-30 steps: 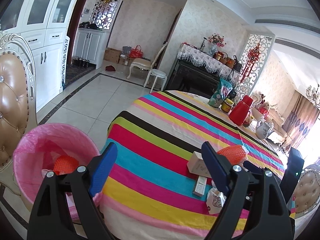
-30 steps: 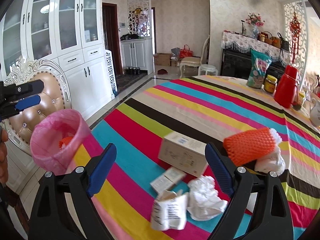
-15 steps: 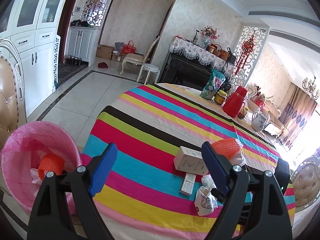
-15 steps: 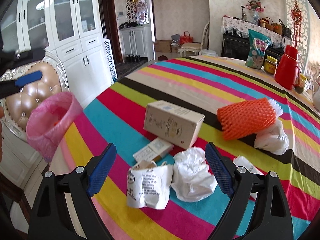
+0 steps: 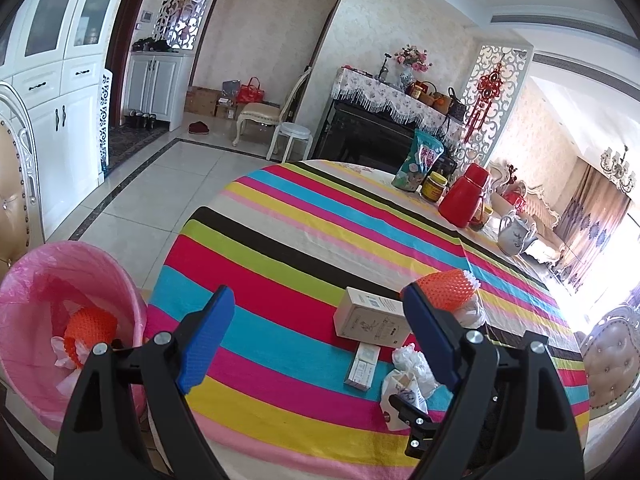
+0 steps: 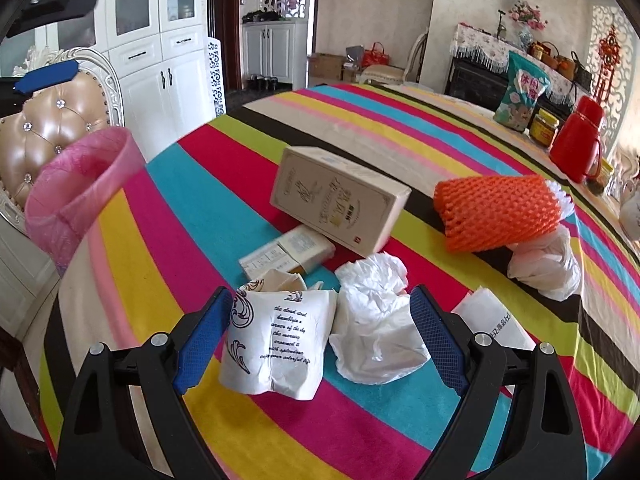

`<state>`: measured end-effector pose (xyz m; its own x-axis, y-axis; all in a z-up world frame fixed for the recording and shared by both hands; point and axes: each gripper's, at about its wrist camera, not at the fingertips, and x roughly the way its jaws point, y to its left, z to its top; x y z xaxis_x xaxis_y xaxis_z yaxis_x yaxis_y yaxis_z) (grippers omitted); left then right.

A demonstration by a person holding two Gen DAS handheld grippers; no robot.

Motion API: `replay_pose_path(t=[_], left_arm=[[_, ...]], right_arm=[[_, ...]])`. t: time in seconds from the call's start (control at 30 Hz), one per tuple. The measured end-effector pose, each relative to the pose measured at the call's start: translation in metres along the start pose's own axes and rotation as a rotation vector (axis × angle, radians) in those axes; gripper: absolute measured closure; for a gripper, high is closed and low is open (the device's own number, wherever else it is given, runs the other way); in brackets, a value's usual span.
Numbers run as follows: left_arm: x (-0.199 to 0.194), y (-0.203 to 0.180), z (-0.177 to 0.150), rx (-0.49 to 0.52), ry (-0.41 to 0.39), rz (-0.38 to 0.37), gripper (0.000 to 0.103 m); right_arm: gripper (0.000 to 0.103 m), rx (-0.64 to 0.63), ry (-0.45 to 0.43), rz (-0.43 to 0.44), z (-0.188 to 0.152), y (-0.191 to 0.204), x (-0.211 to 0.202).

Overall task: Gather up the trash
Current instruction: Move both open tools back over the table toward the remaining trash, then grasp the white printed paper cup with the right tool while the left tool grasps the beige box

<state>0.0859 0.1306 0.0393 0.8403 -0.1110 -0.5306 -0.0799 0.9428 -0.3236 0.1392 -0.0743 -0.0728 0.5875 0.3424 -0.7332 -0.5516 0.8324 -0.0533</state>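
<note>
The right gripper [image 6: 320, 336], jaws apart, straddles both the printed white paper bag [image 6: 276, 344] and crumpled white tissue [image 6: 376, 320]; closing may snag both; the left gripper [image 5: 316, 336] hangs apart, empty.

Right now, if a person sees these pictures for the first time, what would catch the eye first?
Probably the striped tablecloth, bright across the whole table. Next, the heap of trash on it: a printed paper bag and crumpled tissue lie between the fingers of the open right claw, with an orange foam net behind. The pink bin stands at the table's left edge.
</note>
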Motion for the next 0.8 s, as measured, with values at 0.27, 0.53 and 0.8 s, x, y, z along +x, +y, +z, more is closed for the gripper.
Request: replay_pose_path(t=[0.27, 0.53, 0.8], left_arm=[[0.009, -0.008, -0.005, 0.011, 0.022, -0.01, 0.017], [0.024, -0.012, -0.011, 0.023, 0.059, -0.014, 0.017], [0.042, -0.01, -0.017, 0.03, 0.096, -0.012, 0.017]], right_arm=[[0.018, 0.086, 0.036, 0.053, -0.004, -0.024, 0.016], [0.027, 0.099, 0.065, 0.082, -0.004, -0.032, 0.026], [0.045, 0.097, 0.061, 0.105, -0.003, -0.032, 0.023]])
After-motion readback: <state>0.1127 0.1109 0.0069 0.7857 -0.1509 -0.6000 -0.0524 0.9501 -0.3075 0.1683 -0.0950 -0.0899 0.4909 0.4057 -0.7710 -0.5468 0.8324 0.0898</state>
